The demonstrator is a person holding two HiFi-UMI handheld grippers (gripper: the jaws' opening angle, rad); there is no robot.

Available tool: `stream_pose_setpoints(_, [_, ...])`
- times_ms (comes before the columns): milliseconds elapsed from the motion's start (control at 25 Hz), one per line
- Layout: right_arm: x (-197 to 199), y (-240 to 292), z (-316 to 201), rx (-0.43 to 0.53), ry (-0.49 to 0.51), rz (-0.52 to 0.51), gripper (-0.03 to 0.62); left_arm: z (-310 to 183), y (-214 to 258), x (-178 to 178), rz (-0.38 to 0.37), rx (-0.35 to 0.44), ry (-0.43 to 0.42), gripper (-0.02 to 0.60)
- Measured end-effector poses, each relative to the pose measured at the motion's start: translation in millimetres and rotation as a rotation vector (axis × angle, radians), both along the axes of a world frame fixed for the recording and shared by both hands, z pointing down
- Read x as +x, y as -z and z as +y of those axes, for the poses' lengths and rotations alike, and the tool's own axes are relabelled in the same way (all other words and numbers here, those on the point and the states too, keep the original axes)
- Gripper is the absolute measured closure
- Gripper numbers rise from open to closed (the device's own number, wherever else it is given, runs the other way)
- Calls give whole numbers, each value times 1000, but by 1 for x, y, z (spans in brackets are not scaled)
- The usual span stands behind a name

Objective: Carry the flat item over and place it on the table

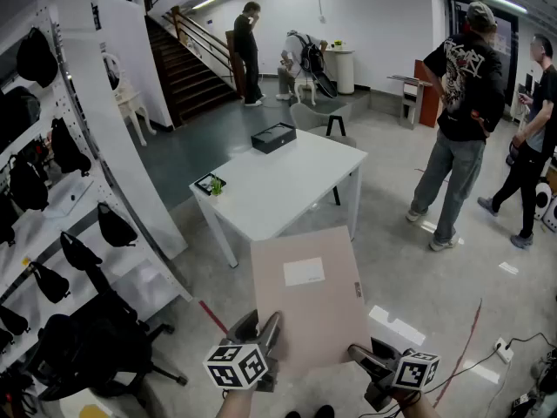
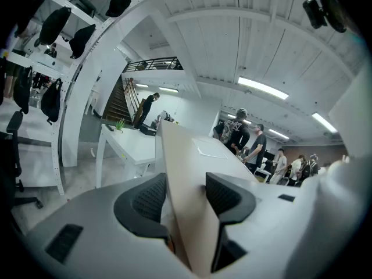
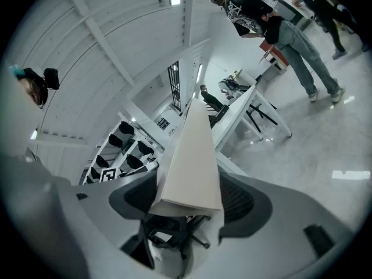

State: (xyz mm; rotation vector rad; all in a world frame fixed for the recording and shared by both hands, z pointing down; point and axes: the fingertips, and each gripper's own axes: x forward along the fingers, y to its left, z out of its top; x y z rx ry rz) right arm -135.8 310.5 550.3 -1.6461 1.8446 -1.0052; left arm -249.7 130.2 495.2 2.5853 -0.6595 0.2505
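The flat item [image 1: 309,299], a thin beige carton with a white label [image 1: 304,272] on its upper face, was held up in the air between the two grippers, clear of the floor [image 1: 409,268] and on the near side of the white bench [image 1: 287,181]. It lay close to level, long side running away from the person. In the head view its far edge reached the bench's near corner, but it was not resting on the bench.

The left gripper [image 1: 264,333] had the carton's near left corner. In the left gripper view the left gripper [image 2: 186,192] had its jaws parted only by the carton's thickness, with the flat item [image 2: 187,156] standing edge-on between the ribbed pads.

The right gripper [image 1: 367,357] had the near right corner. In the right gripper view the right gripper [image 3: 189,197] had its jaws spread wide and set against both sides of the flat item [image 3: 195,156].

On the bench a black box [image 1: 273,137] sat toward the far edge and a small green plant [image 1: 211,184] near the left edge. A rack of black bags [image 1: 39,190] lined the left wall, with a dark office chair [image 1: 96,347] in front of it. A person in a black shirt [image 1: 461,103] stood to the right, and a staircase [image 1: 187,68] rose at the far left.
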Motion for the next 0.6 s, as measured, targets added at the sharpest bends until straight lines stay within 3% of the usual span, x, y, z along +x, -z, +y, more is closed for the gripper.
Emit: stream_pose_setpoints(600, [14,8,6,17,-18,16,256,8,-3,5,7,-30,20,370])
